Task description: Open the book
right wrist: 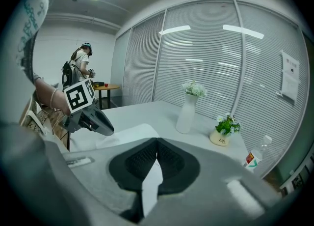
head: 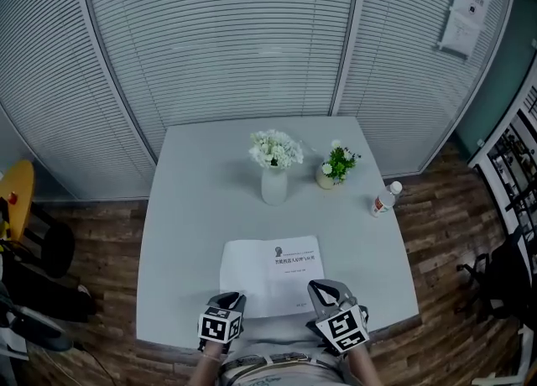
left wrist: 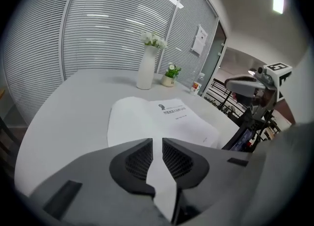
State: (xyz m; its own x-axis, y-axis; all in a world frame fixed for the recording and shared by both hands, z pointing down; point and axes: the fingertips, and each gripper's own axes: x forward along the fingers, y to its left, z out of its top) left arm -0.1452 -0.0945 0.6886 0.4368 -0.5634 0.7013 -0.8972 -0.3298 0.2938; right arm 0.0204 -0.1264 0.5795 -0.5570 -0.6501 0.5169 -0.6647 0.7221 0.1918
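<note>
**Desk:** How do the tongs stand?

**Photographer:** The left tongs (left wrist: pixel 157 144) hang over the book's near left corner. Their jaws are a narrow slit apart, with only white page showing through, and nothing looks pinched. The right tongs (right wrist: pixel 157 142) sit at the near right corner with tips together and no leaf visibly between them.

**Desk:** And the book?

**Photographer:** The book (head: pixel 270 277) lies at the near edge of the table (head: pixel 189 208), just beyond both tongs. Its cover leaf lies over to the left, slightly bowed, and a printed title page faces up on the right. I judge the opening as good as done. What is left, at most, is flattening that left leaf and drawing the tongs clear.

**Desk:** Anything legible?

**Photographer:** The title page carries a small emblem and a few lines of print, too small to read. The pot (right wrist: pixel 222 139), just right of the vase (head: pixel 274 183), seems to read "Life". The bottle (head: pixel 384 200), near the table's right edge, wears a red label that can't be read. A notice (head: pixel 466 19) on the far wall is also too small to make out.
</note>
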